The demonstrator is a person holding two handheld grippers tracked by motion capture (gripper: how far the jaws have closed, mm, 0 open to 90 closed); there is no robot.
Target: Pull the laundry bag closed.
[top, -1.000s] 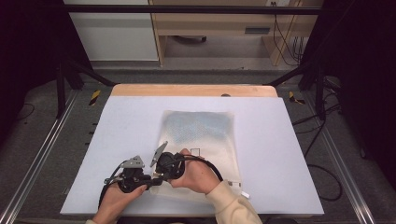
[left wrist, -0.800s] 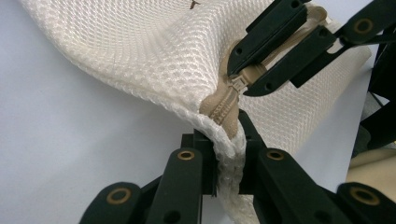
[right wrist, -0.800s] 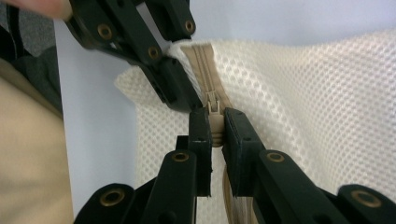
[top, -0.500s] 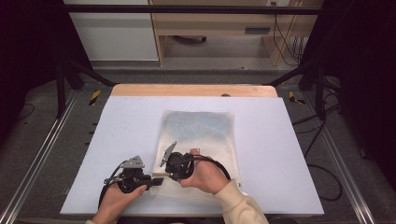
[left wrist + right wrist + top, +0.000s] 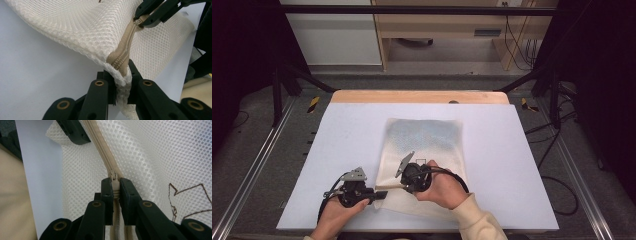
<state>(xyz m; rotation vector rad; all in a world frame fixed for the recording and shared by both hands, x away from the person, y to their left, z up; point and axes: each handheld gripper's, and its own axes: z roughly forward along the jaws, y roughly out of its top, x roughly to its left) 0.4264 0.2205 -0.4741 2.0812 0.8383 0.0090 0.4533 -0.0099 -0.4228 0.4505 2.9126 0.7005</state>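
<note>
- Lying flat near the front middle of the white table [image 5: 512, 150], a cream mesh bag [image 5: 427, 145] is seen with its near edge raised slightly by the two tools
- The left gripper [image 5: 122, 82] is closed on the bag's corner, where the beige zipper [image 5: 125, 55] ends; mesh and tape are bunched between the jaws
- The right gripper [image 5: 115, 192] is clamped on the zipper pull [image 5: 114, 181], part of the way along the zipper track, with the teeth running away toward the held corner
- In the high view the left gripper [image 5: 379, 195] is seen at the bag's front left corner and the right gripper [image 5: 404, 175] just beside it, over the near edge
- The step in hand is judged to be sliding the pull along the track while the corner is anchored
- A slip of the pull is judged the main risk: it is a small tab held by narrow jaws, and a sideways tug rather than a pull in line with the teeth could free it
- Loose mesh could be drawn into the slider if the fabric is not kept taut between the two holds, and the zipper would then jam
- Should the corner hold give way, the whole bag would be dragged across the table instead of the slider moving
- The brown printed mark [image 5: 186, 200] lies beside the track and is not involved
</note>
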